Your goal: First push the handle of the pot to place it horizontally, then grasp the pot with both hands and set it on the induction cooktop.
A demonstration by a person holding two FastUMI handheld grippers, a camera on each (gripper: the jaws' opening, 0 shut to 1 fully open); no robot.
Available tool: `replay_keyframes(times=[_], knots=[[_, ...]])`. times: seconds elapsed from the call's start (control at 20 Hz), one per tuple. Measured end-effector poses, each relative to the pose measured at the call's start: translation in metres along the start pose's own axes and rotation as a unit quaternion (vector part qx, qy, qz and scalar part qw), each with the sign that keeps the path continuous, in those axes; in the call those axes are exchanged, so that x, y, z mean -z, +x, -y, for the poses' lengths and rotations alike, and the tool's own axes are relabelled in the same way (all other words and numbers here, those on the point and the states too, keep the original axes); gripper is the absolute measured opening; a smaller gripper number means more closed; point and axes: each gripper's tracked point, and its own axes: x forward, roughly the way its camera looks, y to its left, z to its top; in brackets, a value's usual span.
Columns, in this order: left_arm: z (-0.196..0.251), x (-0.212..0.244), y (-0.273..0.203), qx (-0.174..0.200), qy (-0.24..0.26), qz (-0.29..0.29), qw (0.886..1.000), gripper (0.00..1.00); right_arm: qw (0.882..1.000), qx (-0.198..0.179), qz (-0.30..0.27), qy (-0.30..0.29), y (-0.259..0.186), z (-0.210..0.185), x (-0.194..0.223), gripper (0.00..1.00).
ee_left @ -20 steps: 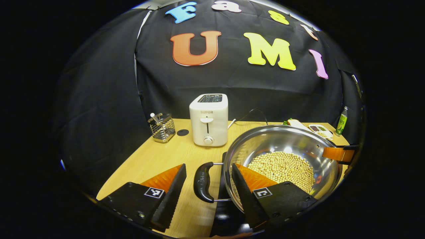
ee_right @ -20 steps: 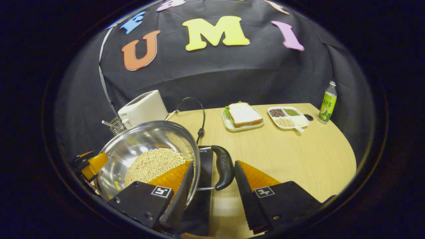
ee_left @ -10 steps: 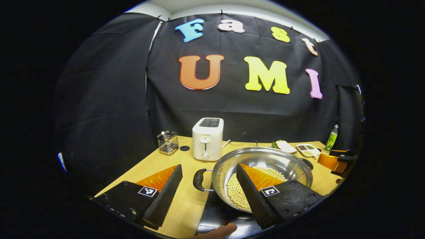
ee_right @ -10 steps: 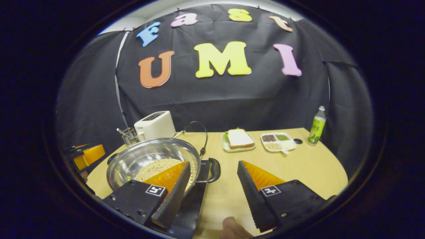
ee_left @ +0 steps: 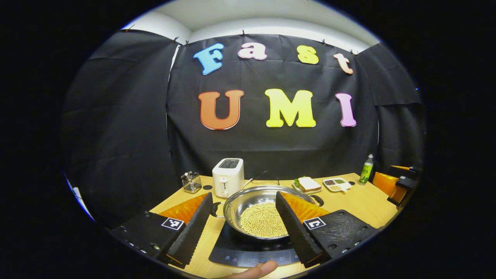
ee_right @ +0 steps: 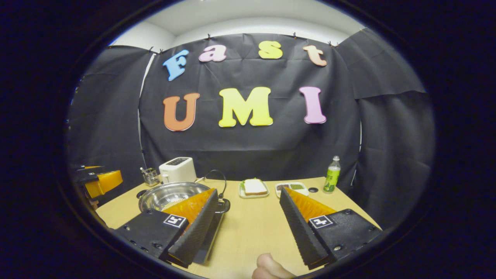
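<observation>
A steel pot (ee_left: 254,203) holding pale beans sits on the black induction cooktop (ee_left: 248,254), its two dark handles (ee_left: 214,209) pointing left and right. In the left gripper view, my left gripper (ee_left: 243,193) stands open, drawn back above and in front of the pot with nothing between its fingers. The right gripper (ee_left: 395,183) shows at that view's far right. In the right gripper view, my right gripper (ee_right: 248,190) is open over bare table, with the pot (ee_right: 164,195) and cooktop edge (ee_right: 211,238) to its left. The left gripper (ee_right: 99,181) shows at the far left.
At the back of the wooden table (ee_right: 252,224) stand a white toaster (ee_left: 228,177), a wire utensil holder (ee_left: 191,182), a sandwich plate (ee_left: 308,185), a sectioned dish (ee_left: 336,185) and a green bottle (ee_left: 366,169). A thumb (ee_left: 257,268) shows at the bottom edge.
Both grippers have let go of the pot's handles and pulled back and up. The pot stays on the cooktop.
</observation>
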Motion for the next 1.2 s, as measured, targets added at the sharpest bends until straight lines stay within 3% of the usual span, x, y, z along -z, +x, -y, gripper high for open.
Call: replay_keyframes(times=[0.2, 0.4, 0.85, 1.05, 1.2], knots=[[0.022, -0.022, -0.032, 0.008, 0.003, 0.021, 1.000, 1.00, 1.000, 0.014, 0.018, 0.007, -0.044, 0.032, -0.021, 1.00], [0.023, -0.046, -0.062, 0.000, -0.006, 0.033, 0.999, 0.96, 0.999, 0.020, 0.035, 0.016, -0.083, 0.053, -0.044, 1.00], [0.034, -0.092, -0.143, 0.010, 0.015, 0.088, 0.996, 0.96, 0.996, 0.043, 0.075, 0.009, -0.175, 0.077, -0.071, 1.00], [0.047, -0.076, -0.168, 0.023, 0.016, 0.099, 0.995, 0.96, 0.995, -0.010, 0.098, 0.009, -0.202, 0.058, -0.066, 1.00], [0.038, -0.067, -0.173, 0.002, 0.021, 0.095, 0.995, 0.96, 0.995, -0.002, 0.094, 0.013, -0.209, 0.072, -0.058, 1.00]])
